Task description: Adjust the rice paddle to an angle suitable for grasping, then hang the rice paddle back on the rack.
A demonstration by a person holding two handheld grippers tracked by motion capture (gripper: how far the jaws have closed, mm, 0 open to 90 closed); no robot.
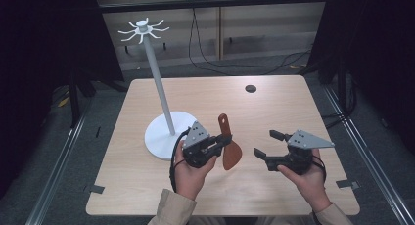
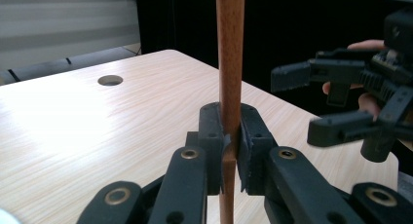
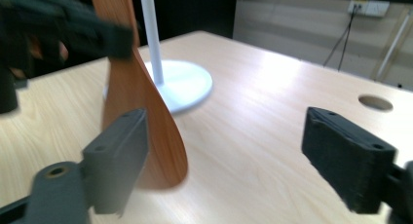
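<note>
While left gripper (image 1: 222, 141) jaws clamp the wooden spatula (image 1: 229, 146) upright, right gripper (image 1: 270, 143) gapes empty at its 3 o'clock, nearest.

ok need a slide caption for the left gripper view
Left gripper clamps a wooden spatula by its handle above the table, right gripper open nearby.

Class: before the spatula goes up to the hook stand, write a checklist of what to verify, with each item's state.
1. Left gripper shut on the spatula handle: ok.
2. Right gripper open, off the spatula: ok.
3. Hang hole at the handle's top end: cannot tell.
4. Stand upright on the table: ok.
5. Hooks free: ok.
</note>
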